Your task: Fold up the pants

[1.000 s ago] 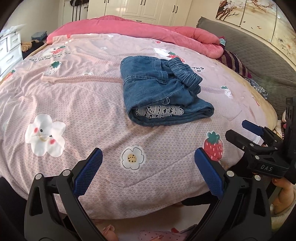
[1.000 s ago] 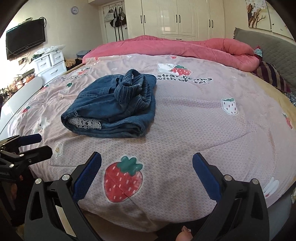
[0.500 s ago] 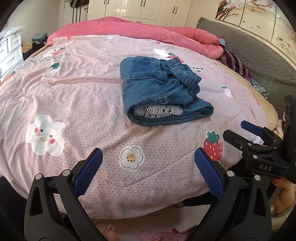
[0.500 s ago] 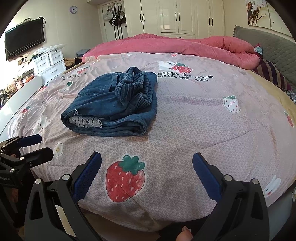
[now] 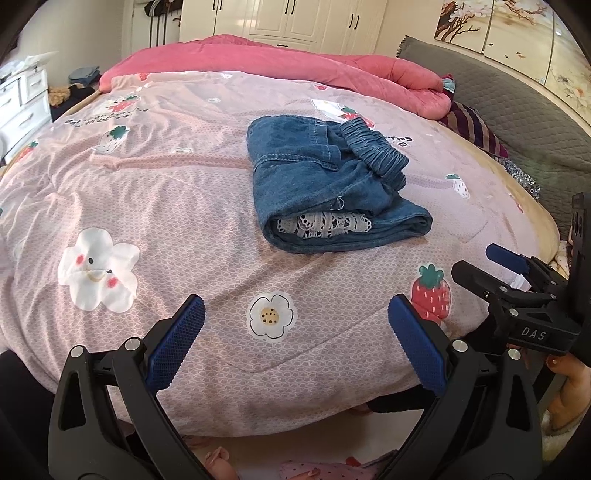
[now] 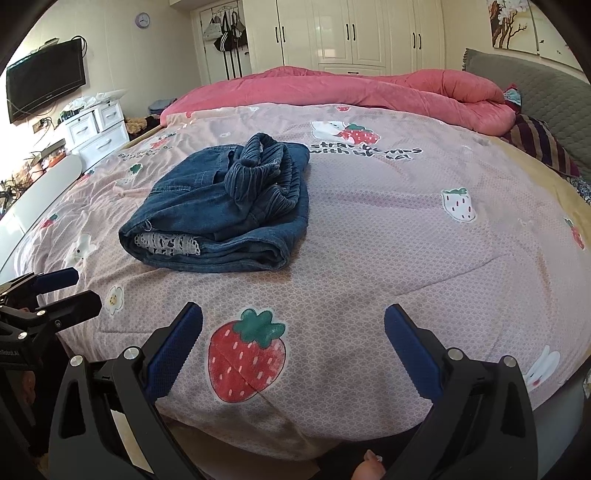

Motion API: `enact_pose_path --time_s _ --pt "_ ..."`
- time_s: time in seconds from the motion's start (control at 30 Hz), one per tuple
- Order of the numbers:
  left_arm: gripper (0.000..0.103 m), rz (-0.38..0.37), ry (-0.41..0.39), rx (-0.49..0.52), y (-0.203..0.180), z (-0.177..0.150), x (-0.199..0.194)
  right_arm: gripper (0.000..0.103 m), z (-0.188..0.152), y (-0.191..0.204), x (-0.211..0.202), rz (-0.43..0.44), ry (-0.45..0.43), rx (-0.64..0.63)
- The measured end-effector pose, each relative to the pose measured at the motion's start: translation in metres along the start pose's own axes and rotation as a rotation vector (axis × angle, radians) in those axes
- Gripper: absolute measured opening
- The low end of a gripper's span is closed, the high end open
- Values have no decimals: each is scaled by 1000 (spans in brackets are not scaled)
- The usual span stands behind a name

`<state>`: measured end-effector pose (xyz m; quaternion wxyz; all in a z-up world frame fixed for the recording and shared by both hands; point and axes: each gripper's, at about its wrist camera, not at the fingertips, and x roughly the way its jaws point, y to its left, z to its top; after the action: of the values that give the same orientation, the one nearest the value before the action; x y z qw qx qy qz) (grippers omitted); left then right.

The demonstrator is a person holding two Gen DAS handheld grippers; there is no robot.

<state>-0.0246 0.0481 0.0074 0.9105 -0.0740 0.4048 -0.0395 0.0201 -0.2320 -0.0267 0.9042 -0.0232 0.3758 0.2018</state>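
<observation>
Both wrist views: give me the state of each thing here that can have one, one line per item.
denim pants: folded into a compact bundle, lying on the bed, untouched.
elastic waistband: bunched on top of the bundle.
white lace trim: peeking out of the near open end.
left gripper: open, empty, at the bed's near edge.
right gripper: open, empty, short of the pants.
pink quilt: spread flat.
wardrobe doors: closed.

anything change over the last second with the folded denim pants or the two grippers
Hardly anything. Both views shift a little, so the hand-held grippers drifted slightly, but nothing was grasped or released. The folded blue denim pants lie in the same bundle on the pink strawberry-print quilt, white lace edge showing at the near end. The left gripper and right gripper stay open and empty, short of the pants.
</observation>
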Motion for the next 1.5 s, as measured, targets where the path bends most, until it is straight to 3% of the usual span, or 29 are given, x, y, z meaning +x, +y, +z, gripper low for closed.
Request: enact_pose_path --time_s 1.5 --pt "94 15 -1 21 0 2 0 99 -3 5 3 -4 20 -10"
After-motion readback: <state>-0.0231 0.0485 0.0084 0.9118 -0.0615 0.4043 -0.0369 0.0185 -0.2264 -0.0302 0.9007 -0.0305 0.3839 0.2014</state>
